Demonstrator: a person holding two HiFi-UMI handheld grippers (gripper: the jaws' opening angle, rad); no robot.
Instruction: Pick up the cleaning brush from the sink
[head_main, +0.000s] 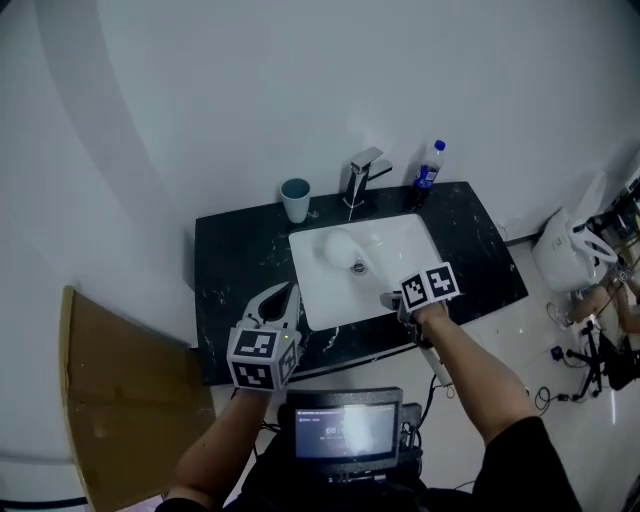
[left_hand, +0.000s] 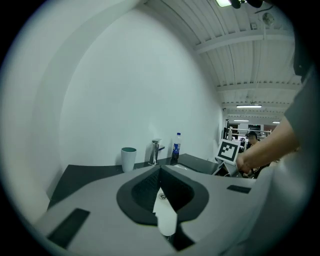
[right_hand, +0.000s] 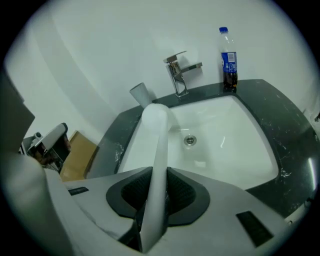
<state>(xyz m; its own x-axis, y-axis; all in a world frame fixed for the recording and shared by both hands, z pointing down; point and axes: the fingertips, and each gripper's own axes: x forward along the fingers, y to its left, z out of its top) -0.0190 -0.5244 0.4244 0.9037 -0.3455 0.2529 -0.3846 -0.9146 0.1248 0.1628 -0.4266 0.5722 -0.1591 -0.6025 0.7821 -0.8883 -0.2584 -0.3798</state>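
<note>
Our right claw (right_hand: 153, 202) is clamped on the thin handle of the cleaning brush (right_hand: 156, 135), whose head juts out over the sink (right_hand: 250, 150). Gripped so near its end, the brush could pivot or slip free and drop into the basin, or swing against the faucet (right_hand: 176, 75). Our left claw (left_hand: 160, 170) is closed and empty above the worktop (left_hand: 90, 175).

One brush (right_hand: 159, 150), one cup (head_main: 295, 199), one bottle (head_main: 427, 172).
</note>
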